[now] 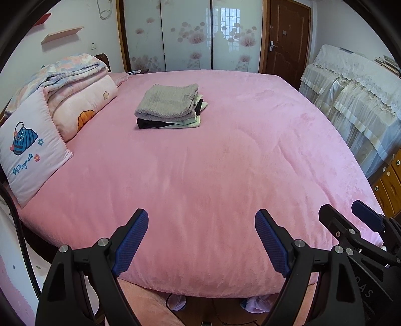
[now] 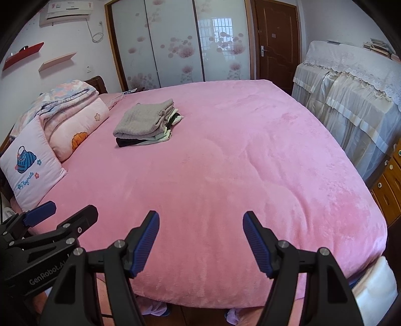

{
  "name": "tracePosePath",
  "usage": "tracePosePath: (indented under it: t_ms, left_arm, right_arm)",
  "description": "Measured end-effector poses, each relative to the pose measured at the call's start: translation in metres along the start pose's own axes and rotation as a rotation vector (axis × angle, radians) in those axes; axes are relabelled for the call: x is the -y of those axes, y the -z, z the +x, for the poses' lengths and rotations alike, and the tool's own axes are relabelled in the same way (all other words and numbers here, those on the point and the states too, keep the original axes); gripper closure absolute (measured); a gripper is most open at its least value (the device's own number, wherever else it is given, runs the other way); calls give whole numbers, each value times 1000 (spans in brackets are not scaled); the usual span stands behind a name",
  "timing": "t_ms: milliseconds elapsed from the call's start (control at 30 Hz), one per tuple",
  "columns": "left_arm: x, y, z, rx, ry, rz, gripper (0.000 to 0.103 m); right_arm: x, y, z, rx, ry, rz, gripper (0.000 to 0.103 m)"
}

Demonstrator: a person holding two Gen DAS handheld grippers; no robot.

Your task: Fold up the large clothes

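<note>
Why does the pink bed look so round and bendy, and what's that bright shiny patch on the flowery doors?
Both wrist views use fisheye lenses, so the bed bulges and corners go black; the wardrobe doors mirror a bright window in both views.

Counts: 1 bed (image 1: 225,175); 1 stack of folded clothes (image 1: 170,107), grey piece on top, layer count unclear; 1 pillow (image 1: 27,153); 2 folded quilts (image 1: 75,82); 2 grippers, left (image 1: 200,240) and right (image 2: 200,240); 2 wall shelves (image 2: 22,55); 1 door (image 2: 275,40); 1 air conditioner (image 2: 66,10)
</note>
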State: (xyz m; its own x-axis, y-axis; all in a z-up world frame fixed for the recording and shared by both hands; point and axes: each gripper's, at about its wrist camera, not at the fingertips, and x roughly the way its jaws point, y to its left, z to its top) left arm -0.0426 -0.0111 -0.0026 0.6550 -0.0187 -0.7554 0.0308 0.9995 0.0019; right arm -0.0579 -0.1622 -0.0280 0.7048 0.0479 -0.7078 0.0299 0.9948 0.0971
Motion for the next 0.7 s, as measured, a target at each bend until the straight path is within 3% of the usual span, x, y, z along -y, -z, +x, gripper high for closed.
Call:
tracePosePath:
  t_ms: [700]
  left_arm:
    - [-1, 1, 18, -48, -12, 17, 17]
  right_arm:
    - [-4, 2, 9, -18, 28, -3, 33]
